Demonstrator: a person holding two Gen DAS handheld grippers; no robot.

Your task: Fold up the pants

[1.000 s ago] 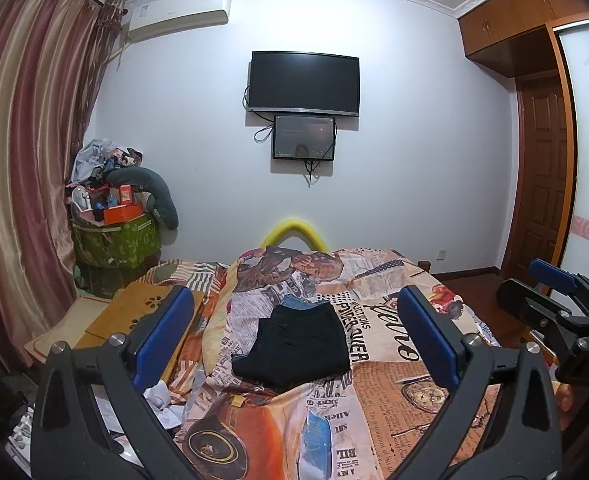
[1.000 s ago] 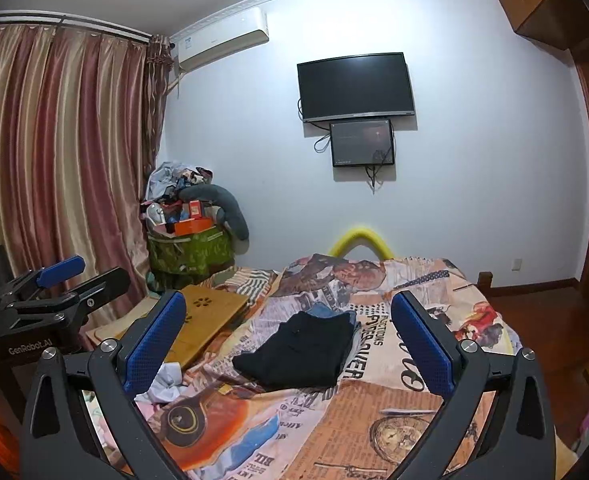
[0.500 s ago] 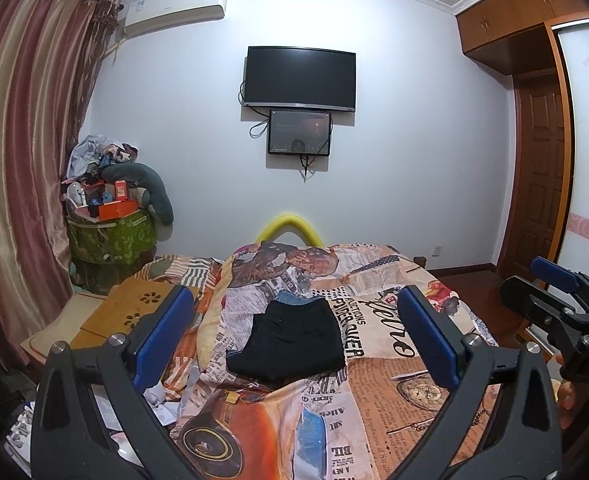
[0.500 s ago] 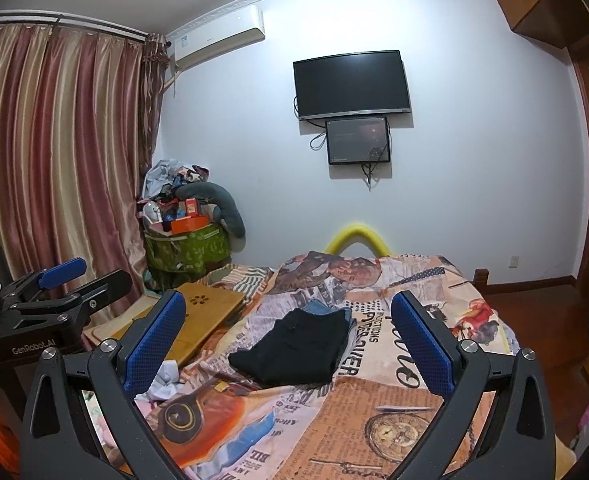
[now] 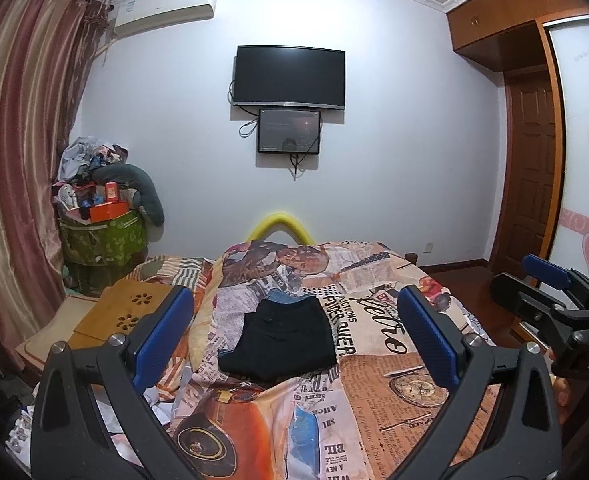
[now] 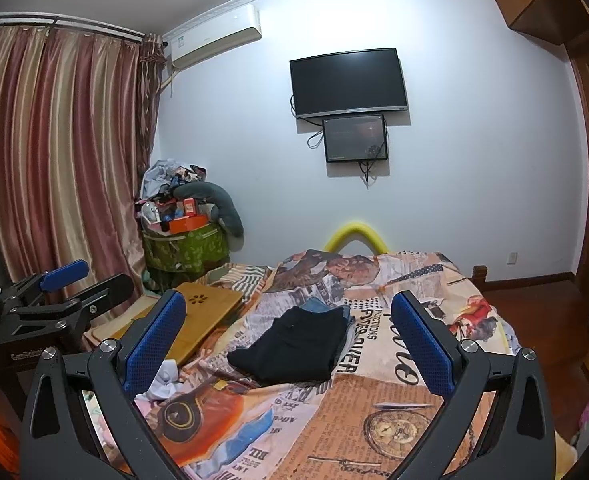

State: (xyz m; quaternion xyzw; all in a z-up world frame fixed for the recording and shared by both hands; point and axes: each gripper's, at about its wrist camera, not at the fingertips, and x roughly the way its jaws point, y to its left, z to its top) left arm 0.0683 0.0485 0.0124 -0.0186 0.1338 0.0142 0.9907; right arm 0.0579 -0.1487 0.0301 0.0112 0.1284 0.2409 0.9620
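White wall (image 5: 394, 120) with a mounted television (image 5: 289, 76), striped curtains (image 6: 54, 152) left, wooden door (image 5: 532, 168) right.

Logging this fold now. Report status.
Left tongs open, empty; right tongs open, empty. Black pants folded on bedspread, atop blue garment. Nothing between tongs and pants.

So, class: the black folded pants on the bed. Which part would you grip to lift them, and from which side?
Grip the near folded edge of the black pants, coming in low from the near side of the bed. That edge is thick, faces both open tongs, and nothing lies in front of it. Blue garments sit beneath the far edge.
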